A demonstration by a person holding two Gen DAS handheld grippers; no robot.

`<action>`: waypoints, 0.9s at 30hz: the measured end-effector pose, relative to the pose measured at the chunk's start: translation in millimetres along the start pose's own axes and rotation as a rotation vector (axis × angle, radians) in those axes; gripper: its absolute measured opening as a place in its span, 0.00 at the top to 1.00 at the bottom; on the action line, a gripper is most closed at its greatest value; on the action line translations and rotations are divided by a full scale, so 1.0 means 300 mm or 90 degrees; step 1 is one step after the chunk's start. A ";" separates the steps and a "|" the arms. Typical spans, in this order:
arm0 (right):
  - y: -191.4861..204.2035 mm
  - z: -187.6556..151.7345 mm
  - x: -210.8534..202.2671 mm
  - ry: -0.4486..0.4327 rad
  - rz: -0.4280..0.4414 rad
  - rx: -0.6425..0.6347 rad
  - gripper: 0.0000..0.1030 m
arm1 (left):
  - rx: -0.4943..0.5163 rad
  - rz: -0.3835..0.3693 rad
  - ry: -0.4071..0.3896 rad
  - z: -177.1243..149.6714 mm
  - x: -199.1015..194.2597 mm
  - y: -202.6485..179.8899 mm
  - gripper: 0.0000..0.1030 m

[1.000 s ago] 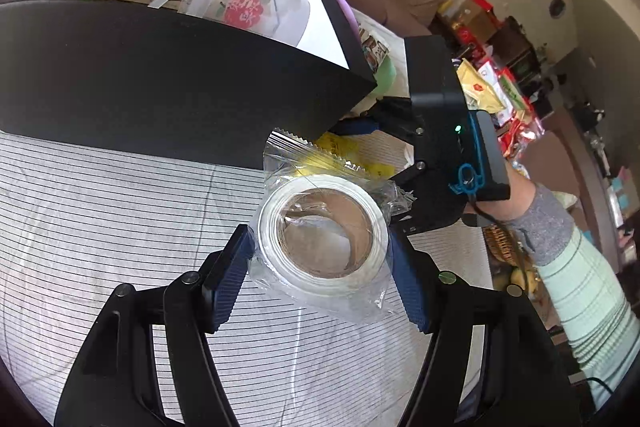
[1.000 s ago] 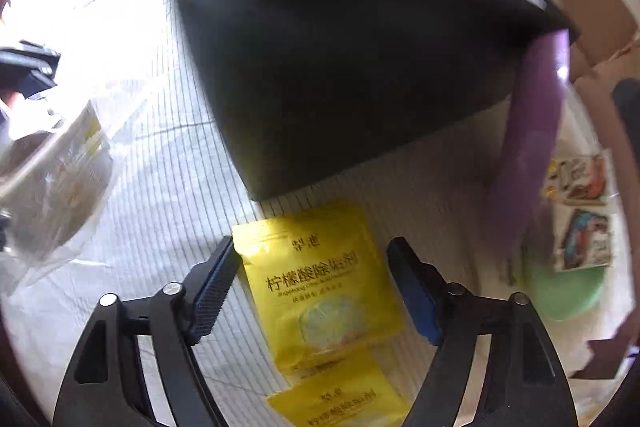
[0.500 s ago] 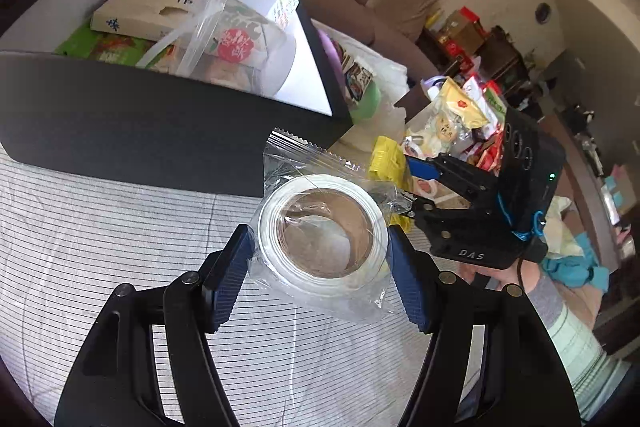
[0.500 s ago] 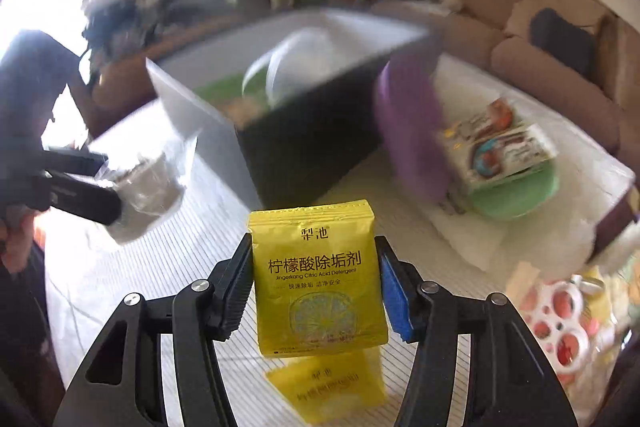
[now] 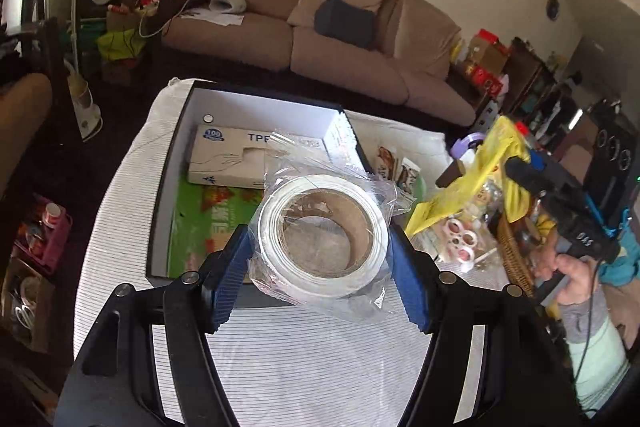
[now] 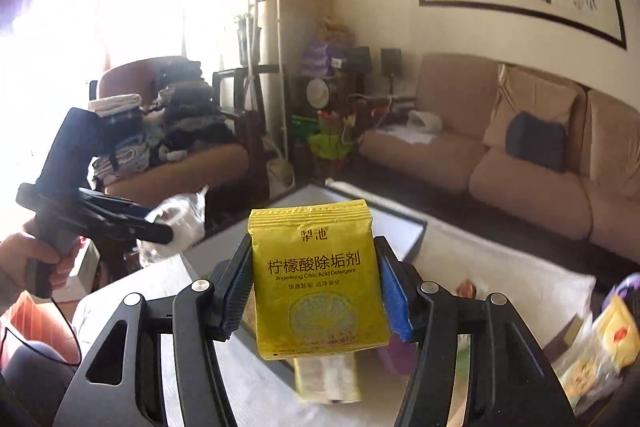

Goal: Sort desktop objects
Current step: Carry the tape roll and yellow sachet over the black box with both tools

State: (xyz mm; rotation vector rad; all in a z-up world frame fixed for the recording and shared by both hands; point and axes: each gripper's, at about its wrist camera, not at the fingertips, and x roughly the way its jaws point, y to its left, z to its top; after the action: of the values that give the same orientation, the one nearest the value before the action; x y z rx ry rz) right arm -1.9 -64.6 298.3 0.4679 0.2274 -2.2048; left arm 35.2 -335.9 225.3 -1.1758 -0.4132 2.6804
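Note:
My left gripper [image 5: 320,267] is shut on a white tape roll in a clear plastic bag [image 5: 322,241] and holds it high above the near wall of the black storage box [image 5: 164,187]. My right gripper [image 6: 316,291] is shut on a yellow citric acid detergent packet [image 6: 318,279], lifted well above the table. The right gripper also shows in the left wrist view [image 5: 560,203] with the yellow packet [image 5: 476,183] hanging from it. The left gripper shows in the right wrist view [image 6: 120,223], holding the bagged roll [image 6: 176,223].
The box holds a glove carton [image 5: 232,159] and a green packet [image 5: 200,227]. A second yellow packet [image 6: 326,377] lies on the striped tablecloth [image 5: 304,359]. Snack packets [image 5: 396,167] lie right of the box, a wicker basket [image 5: 514,255] farther right. A sofa [image 5: 320,39] stands behind.
Both grippers have risen high above the table with their loads. The left one now looks down into the box. The right one lifted the yellow packet off the cloth.

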 end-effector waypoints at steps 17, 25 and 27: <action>0.255 0.047 0.435 0.058 0.054 -0.027 0.43 | -0.050 0.065 0.036 -0.018 0.067 0.228 0.37; 0.296 0.027 0.601 0.066 0.085 0.017 0.43 | -0.073 0.075 0.040 0.008 0.086 0.301 0.37; 0.285 -0.003 0.588 0.066 0.105 0.033 0.43 | -0.067 0.075 0.046 0.011 0.105 0.301 0.37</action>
State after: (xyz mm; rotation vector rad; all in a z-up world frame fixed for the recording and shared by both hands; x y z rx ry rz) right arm -35.4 -243.4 225.5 0.6086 0.1810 -2.0311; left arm 6.6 -412.9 176.3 -1.3642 -0.4938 2.7343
